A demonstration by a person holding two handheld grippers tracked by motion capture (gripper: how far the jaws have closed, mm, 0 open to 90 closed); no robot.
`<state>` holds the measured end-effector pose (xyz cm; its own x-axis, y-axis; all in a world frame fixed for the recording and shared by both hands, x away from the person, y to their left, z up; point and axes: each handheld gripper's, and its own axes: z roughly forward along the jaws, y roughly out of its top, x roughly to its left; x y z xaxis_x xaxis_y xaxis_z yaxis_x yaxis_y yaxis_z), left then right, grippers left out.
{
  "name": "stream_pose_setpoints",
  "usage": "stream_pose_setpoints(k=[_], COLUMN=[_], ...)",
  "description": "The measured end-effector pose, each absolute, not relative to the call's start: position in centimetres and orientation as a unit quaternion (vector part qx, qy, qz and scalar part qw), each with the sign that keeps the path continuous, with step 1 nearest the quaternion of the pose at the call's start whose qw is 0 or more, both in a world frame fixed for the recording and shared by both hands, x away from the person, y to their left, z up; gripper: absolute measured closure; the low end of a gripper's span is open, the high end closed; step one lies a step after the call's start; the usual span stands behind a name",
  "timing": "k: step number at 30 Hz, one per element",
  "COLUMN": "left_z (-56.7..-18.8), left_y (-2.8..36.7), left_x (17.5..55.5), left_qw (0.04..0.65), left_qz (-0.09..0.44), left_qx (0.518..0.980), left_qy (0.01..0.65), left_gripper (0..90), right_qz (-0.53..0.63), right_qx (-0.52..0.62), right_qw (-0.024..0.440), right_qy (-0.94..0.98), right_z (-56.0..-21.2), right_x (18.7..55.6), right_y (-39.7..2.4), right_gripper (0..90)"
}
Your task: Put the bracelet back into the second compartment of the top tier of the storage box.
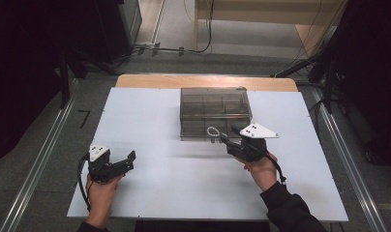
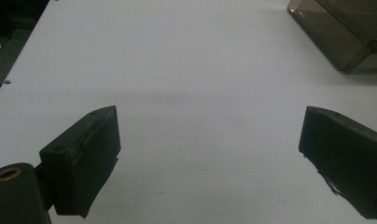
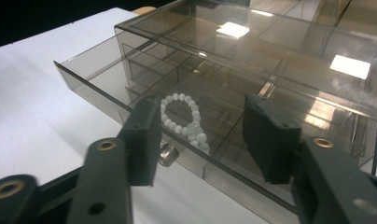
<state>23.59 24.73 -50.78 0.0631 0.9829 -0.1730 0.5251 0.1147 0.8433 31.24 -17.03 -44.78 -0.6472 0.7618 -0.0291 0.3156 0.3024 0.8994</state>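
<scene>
Two hand-held grippers: right hand-held gripper (image 3: 198, 135) gapes over one white bead bracelet (image 3: 184, 119) lying in one smoky clear box's (image 1: 214, 113) open drawer (image 3: 107, 91); left hand-held gripper (image 2: 210, 154) wide above the bench (image 1: 150, 179).

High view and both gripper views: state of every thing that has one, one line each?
Smoky transparent plastic organiser box: upright on the white table.
Box's transparent drawer: pulled partly out.
White bead bracelet: lying loose in a front drawer compartment.
Drawer's small round metal knob: free, between the right gripper's jaws, untouched.
Right gripper: open, at the drawer front.
Left gripper: open, empty, over bare table.
</scene>
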Motion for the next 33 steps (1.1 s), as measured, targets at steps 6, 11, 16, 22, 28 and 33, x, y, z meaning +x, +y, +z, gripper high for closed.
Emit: stream_pose_setpoints(k=[6,11,16,22,28,33], left_z=[-50.8,-50.81,-50.81,-50.81,-50.81,-50.81], left_y=[24.71,24.69,24.7,24.69,24.7,24.69], left_x=[23.6,23.61,23.61,23.61,23.62,23.62], left_qw=[0.409,0.409,0.409,0.409,0.409,0.409], left_qz=[0.28,0.28,0.279,0.28,0.28,0.28], left_qx=[0.603,0.603,0.604,0.603,0.603,0.603], left_qy=[0.625,0.624,0.625,0.625,0.625,0.625], left_gripper=[5.8,5.8,5.8,5.8,5.8,5.8], right_qz=[0.478,0.477,0.477,0.474,0.473,0.472], right_qx=[0.348,0.349,0.351,0.355,0.355,0.356], right_qw=[0.228,0.225,0.223,0.219,0.218,0.219], right_qy=[0.774,0.775,0.774,0.776,0.776,0.776], right_z=[-44.69,-44.58,-44.53,-44.57,-44.56,-44.54], right_x=[31.15,31.09,31.04,31.09,31.05,31.04], right_y=[-17.1,-17.09,-17.1,-17.13,-17.13,-17.19], right_gripper=[36.0,33.3,32.3,31.0,30.7,30.7])
